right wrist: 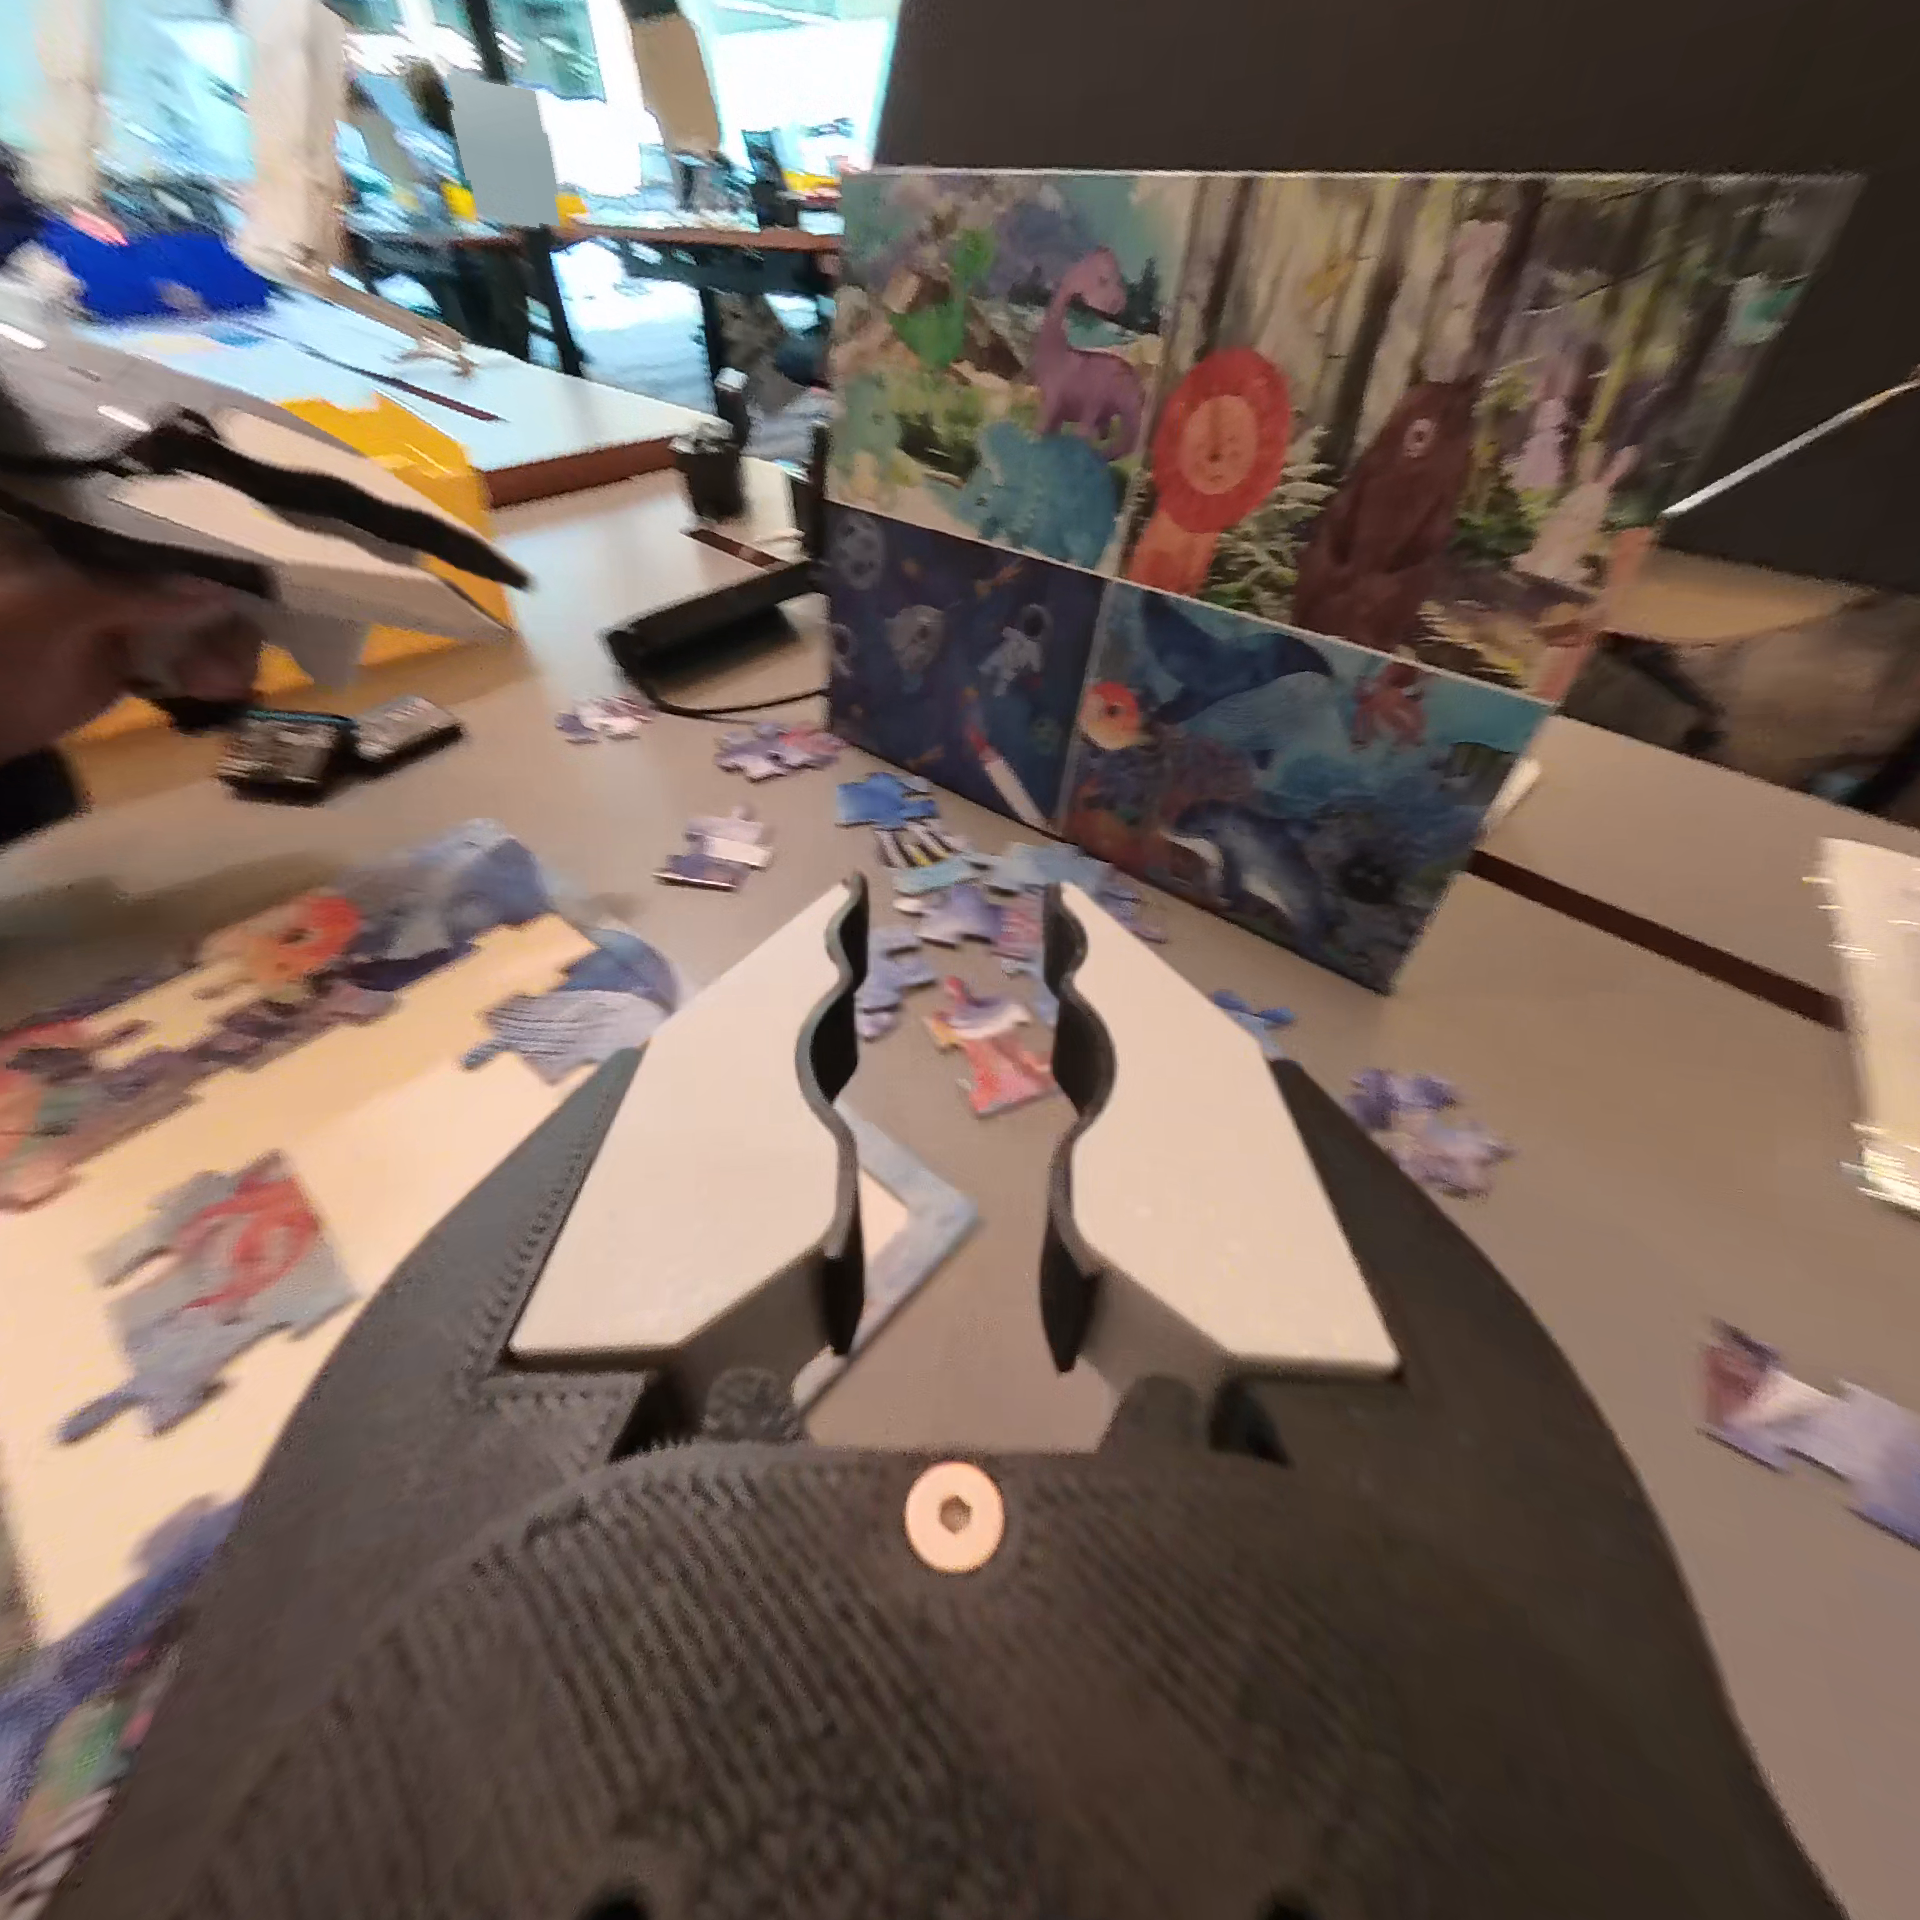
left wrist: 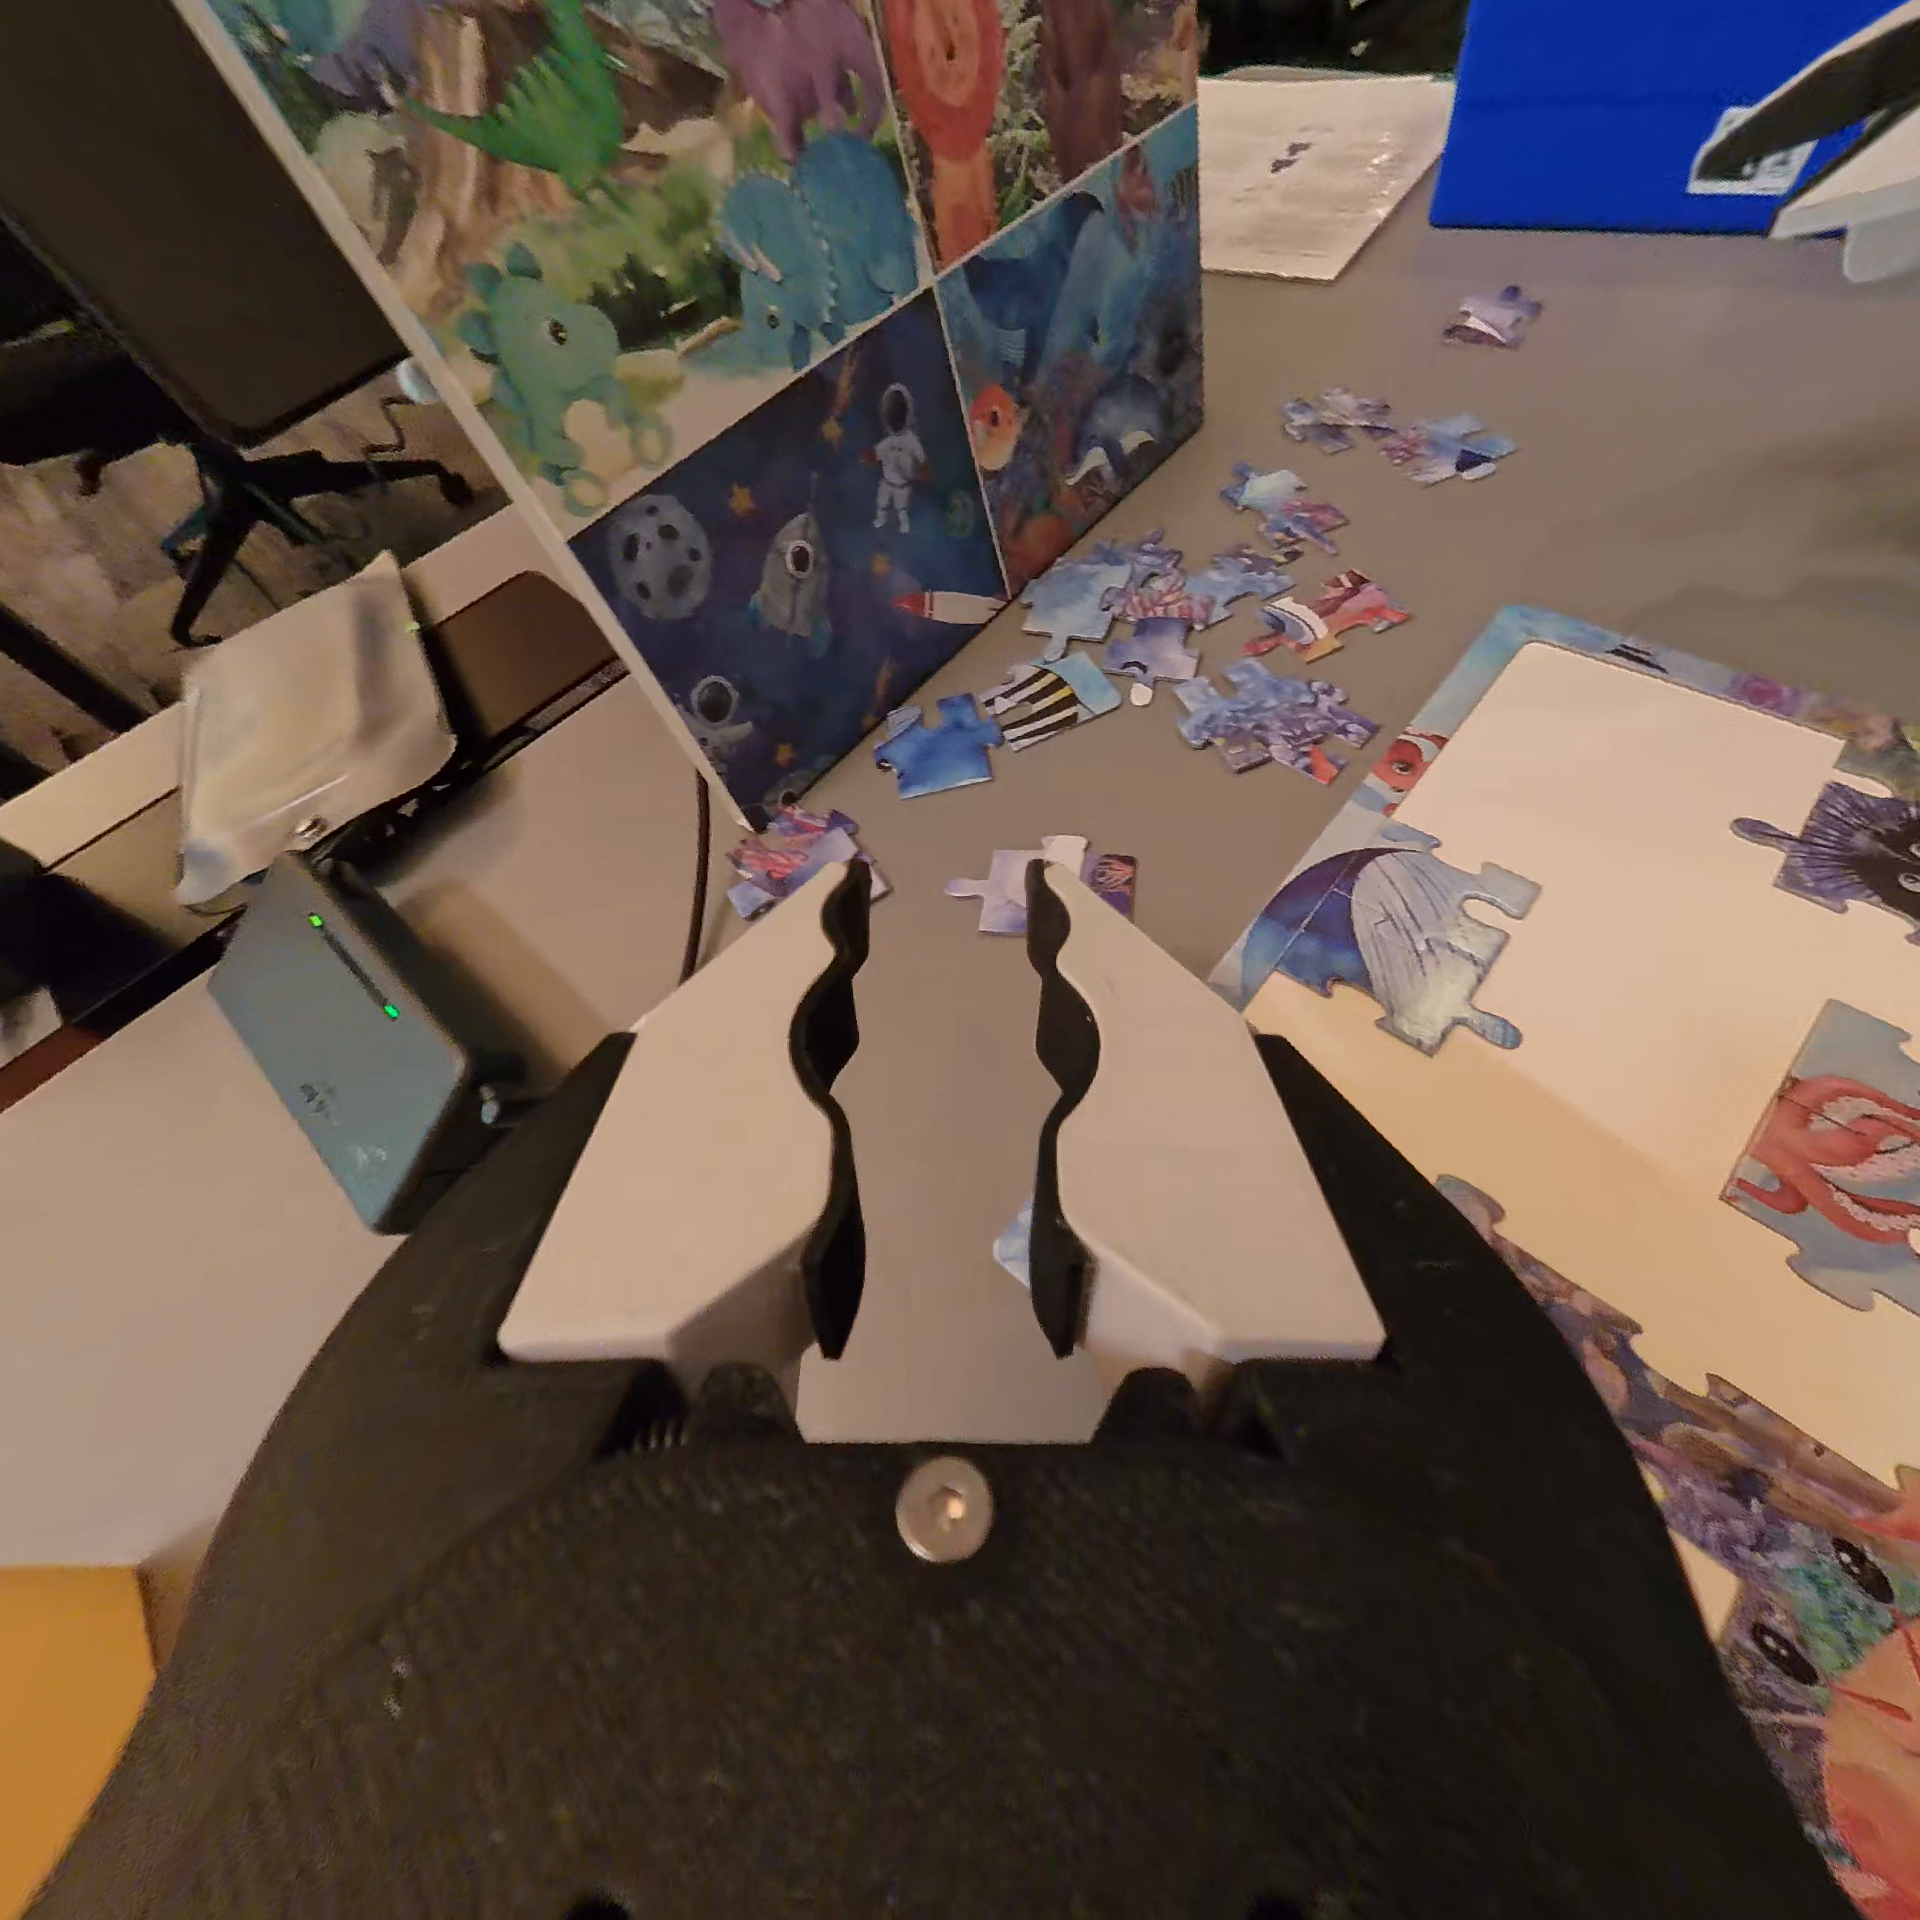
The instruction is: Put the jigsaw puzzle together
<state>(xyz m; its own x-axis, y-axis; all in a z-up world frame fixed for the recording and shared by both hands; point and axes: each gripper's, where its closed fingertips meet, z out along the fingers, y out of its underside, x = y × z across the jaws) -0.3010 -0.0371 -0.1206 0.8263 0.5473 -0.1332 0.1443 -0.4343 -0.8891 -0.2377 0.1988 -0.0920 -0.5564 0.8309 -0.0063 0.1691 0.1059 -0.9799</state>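
On the grey table (left wrist: 1039, 1091) the left gripper (left wrist: 948, 883) hangs with its jaws apart and nothing between them. Just in front of its tips lies a pale puzzle piece (left wrist: 1003, 891), and a second piece (left wrist: 790, 857) lies near the left fingertip, at the foot of the puzzle box (left wrist: 810, 520), which stands upright with its animal, space and sea pictures towards the cameras. Between the box and the puzzle tray (left wrist: 1621, 831) many loose pieces (left wrist: 1174, 644) are scattered. The tray has a coloured border and a cream floor; a whale section (left wrist: 1392, 935) sits at its near left corner, and some other joined sections lie further inside.

The right gripper (right wrist: 961, 899) is also spread, holding nothing, above the corner of the tray (right wrist: 925, 1216) and pointing at the loose pieces (right wrist: 977, 997) in front of the box (right wrist: 1247, 582). This view is blurred. Beside the left gripper, at the table's edge, stands a small grey device (left wrist: 343, 1039) with green lights.
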